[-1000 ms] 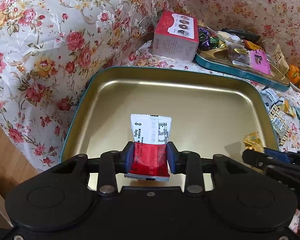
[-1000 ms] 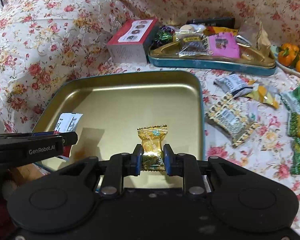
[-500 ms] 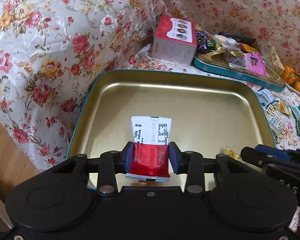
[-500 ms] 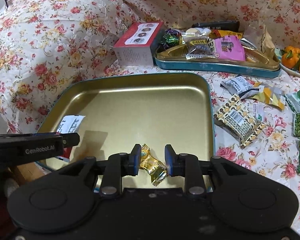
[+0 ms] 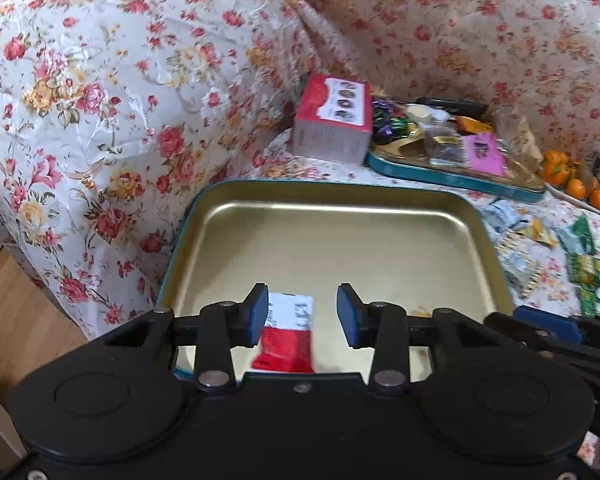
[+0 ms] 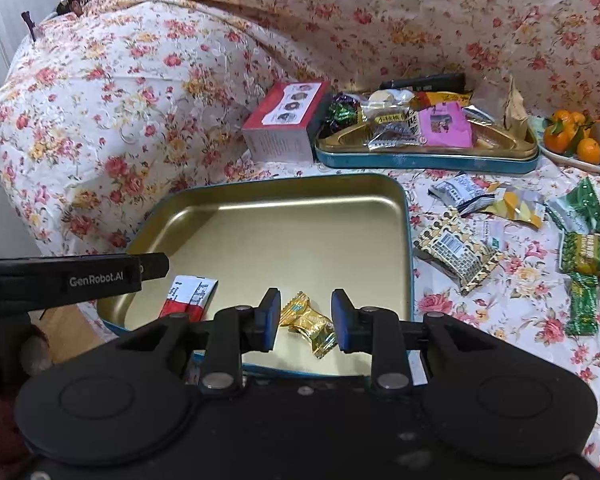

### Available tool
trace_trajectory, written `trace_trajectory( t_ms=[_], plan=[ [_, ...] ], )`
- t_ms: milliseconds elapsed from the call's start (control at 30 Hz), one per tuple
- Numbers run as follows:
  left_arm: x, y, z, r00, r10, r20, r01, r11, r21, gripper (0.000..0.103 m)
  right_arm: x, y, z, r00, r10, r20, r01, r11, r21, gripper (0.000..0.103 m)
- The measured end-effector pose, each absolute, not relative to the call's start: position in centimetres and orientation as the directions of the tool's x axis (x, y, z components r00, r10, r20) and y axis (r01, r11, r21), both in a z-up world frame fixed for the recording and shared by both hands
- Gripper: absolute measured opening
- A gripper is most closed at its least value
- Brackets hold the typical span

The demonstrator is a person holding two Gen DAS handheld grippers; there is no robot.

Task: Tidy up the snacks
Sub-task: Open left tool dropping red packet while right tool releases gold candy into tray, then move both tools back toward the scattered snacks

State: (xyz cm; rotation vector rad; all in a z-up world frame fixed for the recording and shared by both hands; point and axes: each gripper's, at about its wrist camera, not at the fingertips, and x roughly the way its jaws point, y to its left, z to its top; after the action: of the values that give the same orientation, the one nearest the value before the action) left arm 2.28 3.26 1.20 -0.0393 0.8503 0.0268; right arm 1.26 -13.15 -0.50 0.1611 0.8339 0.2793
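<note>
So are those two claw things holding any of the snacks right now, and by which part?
Nothing is held. The left gripper stands open over the red-and-white packet; the right gripper is opening, the gold candy lying loose in the tray.

Surface: sofa seat under a floral cover [image 6: 480,304]. Directly on it: gold tin tray [image 6: 406,240], centre frame; red box [image 6: 284,124] behind it, touching a second, blue-rimmed tin [image 6: 420,159] at upper right; loose snack packets [image 6: 456,250], green ones among them, at right; oranges [image 6: 572,140], apparently on a plate, far right.
</note>
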Motion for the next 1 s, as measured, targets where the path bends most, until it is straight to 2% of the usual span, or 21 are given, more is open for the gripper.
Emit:
trace_trajectory(
  t_ms=[467, 733, 1000],
  plan=[
    [-2.4, -4.9, 0.3, 0.597, -0.099, -0.796, 0.117, 0.992, -0.036, 0.048, -5.0, -19.6, -2.2, 0.620, 0.244, -0.745, -0.078, 0.965, 0.251, 0.034],
    [-3.7, -10.8, -0.4, 0.559, -0.161, -0.814, 0.250, 0.968, -0.020, 0.048, -7.9, -24.9, -3.7, 0.629, 0.132, -0.766, 0.043, 0.978, 0.204, 0.036],
    [-3.7, -15.1, -1.4, 0.535, -0.179, -0.826, 0.307, 0.952, -0.008, 0.048, -8.5, -29.5, -4.5, 0.644, 0.033, -0.764, 0.158, 0.972, 0.175, 0.037]
  ],
)
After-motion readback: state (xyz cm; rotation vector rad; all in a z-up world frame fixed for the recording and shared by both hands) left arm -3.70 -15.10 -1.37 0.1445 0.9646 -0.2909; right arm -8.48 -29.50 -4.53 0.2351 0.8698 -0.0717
